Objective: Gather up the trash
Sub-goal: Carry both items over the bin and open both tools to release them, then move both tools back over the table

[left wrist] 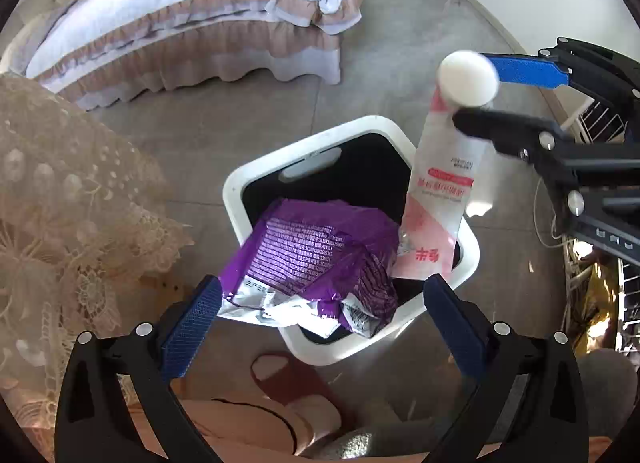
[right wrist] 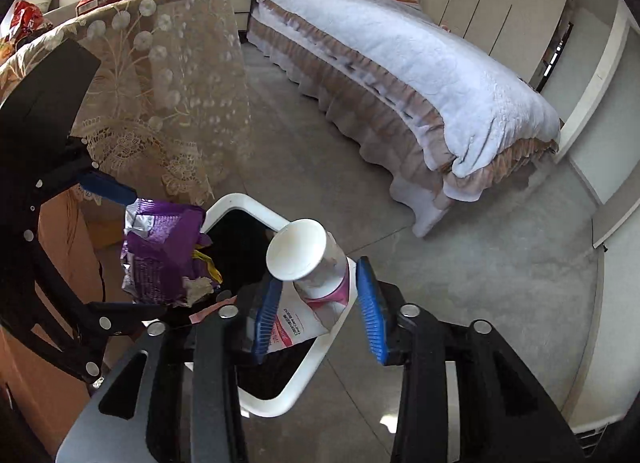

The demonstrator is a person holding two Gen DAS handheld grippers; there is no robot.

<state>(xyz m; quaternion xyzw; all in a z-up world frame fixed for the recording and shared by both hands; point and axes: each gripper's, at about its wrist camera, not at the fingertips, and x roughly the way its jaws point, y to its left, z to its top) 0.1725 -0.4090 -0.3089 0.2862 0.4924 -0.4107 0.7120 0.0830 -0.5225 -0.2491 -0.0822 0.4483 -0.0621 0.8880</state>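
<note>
Both pieces of trash were right over the white waste bin (left wrist: pixel 352 347) on the floor. The left hand-held gripper (left wrist: pixel 324 327) stood wide open, its blue pads (left wrist: pixel 192 327) clear of the crumpled purple snack bag (left wrist: pixel 316 263), which sat above the bin's near rim, gripped by nothing. The right hand-held gripper (right wrist: pixel 320 311) was parted too, and the pink-and-white tube (left wrist: pixel 436 191) with its round white cap (right wrist: pixel 298 249) hung between the pads without looking pinched; whether one pad brushed it, I couldn't tell. I reckoned the bag was featherlight, slick foil that crushes and slides, best taken across a bunched fold. The tube looked soft-bodied with a stiff cap, so the shoulder just under the cap seemed the surest hold.
</note>
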